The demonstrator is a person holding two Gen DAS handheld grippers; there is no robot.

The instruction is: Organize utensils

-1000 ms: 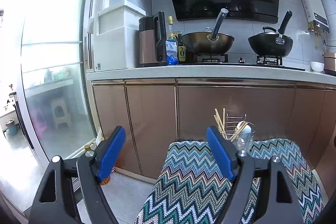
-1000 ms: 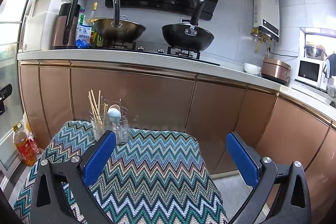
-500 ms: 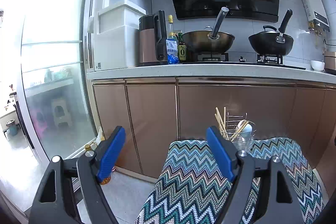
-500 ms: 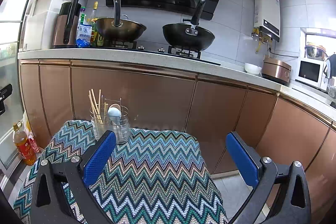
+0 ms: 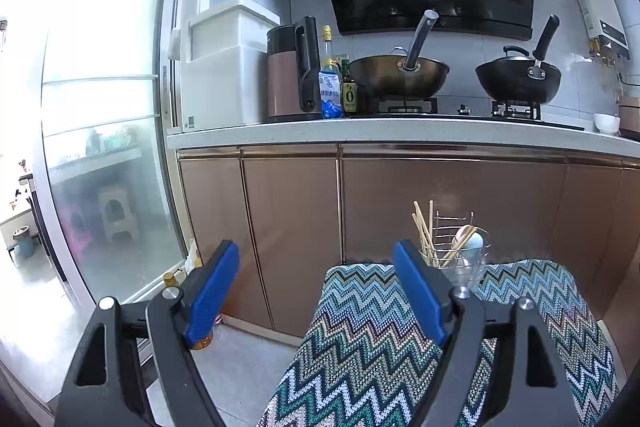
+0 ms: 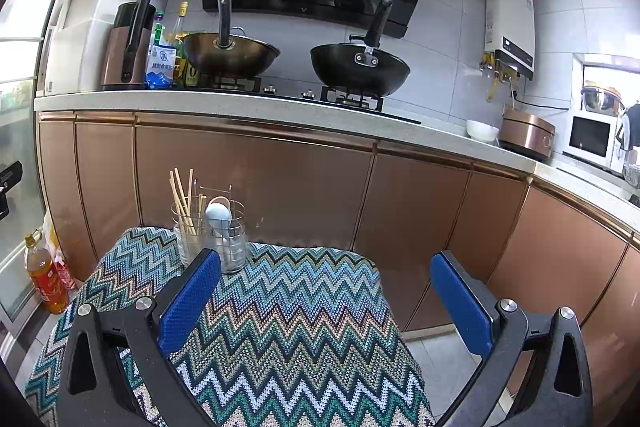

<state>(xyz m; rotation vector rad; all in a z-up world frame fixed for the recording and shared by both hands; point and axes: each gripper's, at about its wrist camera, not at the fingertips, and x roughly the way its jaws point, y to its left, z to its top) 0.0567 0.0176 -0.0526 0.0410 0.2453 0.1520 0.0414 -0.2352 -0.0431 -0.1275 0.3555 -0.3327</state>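
Both grippers [image 5: 316, 267] [image 6: 326, 277] wide, nothing held

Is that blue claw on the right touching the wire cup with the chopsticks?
Apart. In the right wrist view the open right gripper hangs over the zigzag cloth, nearer the camera than the utensil holder.

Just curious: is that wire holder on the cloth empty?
No. The wire holder stands upright with chopsticks and a pale spoon inside.

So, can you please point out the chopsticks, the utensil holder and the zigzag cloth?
chopsticks [image 6: 181, 195], right wrist view, on the upper sticks.
utensil holder [image 6: 236, 247], right wrist view, on its wire wall.
zigzag cloth [image 6: 296, 327], right wrist view, on bare fabric.
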